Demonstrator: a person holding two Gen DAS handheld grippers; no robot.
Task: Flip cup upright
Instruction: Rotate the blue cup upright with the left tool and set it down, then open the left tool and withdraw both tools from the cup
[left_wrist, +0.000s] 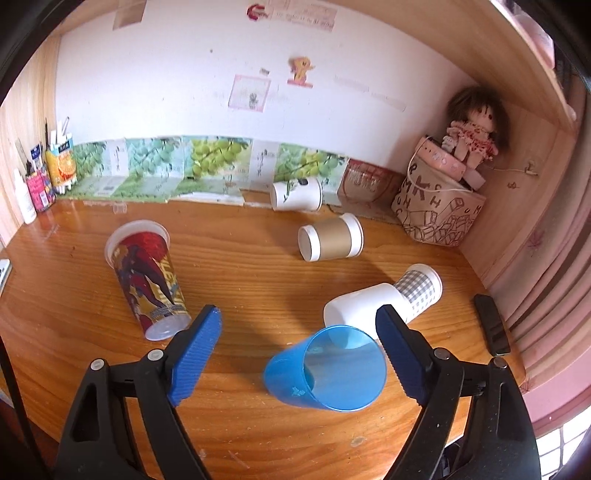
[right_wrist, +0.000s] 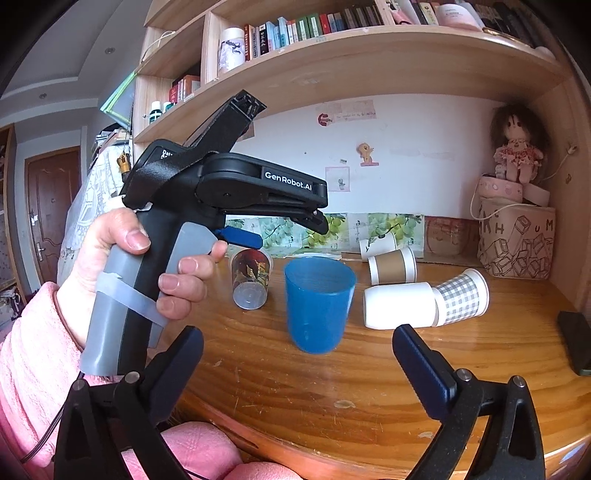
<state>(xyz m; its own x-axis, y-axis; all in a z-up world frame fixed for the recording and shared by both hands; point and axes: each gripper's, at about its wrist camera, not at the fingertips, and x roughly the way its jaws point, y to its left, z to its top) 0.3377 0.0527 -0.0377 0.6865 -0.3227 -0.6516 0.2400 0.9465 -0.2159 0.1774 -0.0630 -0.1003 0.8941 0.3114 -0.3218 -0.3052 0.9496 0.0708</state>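
A blue plastic cup (right_wrist: 318, 303) stands upright on the wooden desk (right_wrist: 332, 384), mouth up; it also shows in the left wrist view (left_wrist: 327, 371) from above. My left gripper (left_wrist: 299, 341) is open, its blue pads either side of and above the cup, not touching it. My right gripper (right_wrist: 297, 363) is open and empty, low near the desk's front edge. Other cups lie on their sides: a printed clear one (left_wrist: 146, 278), a brown-banded one (left_wrist: 330, 238), a white one (left_wrist: 364, 304) nested with a checked one (left_wrist: 421, 290), and a white leaf-print one (left_wrist: 295, 194).
A patterned bag (left_wrist: 437, 210) with a doll (left_wrist: 474, 125) on top stands at the back right corner. A dark phone (left_wrist: 493, 325) lies at the right edge. Pen holders and bottles (left_wrist: 40, 177) stand at the back left. A bookshelf (right_wrist: 351, 48) hangs above the desk.
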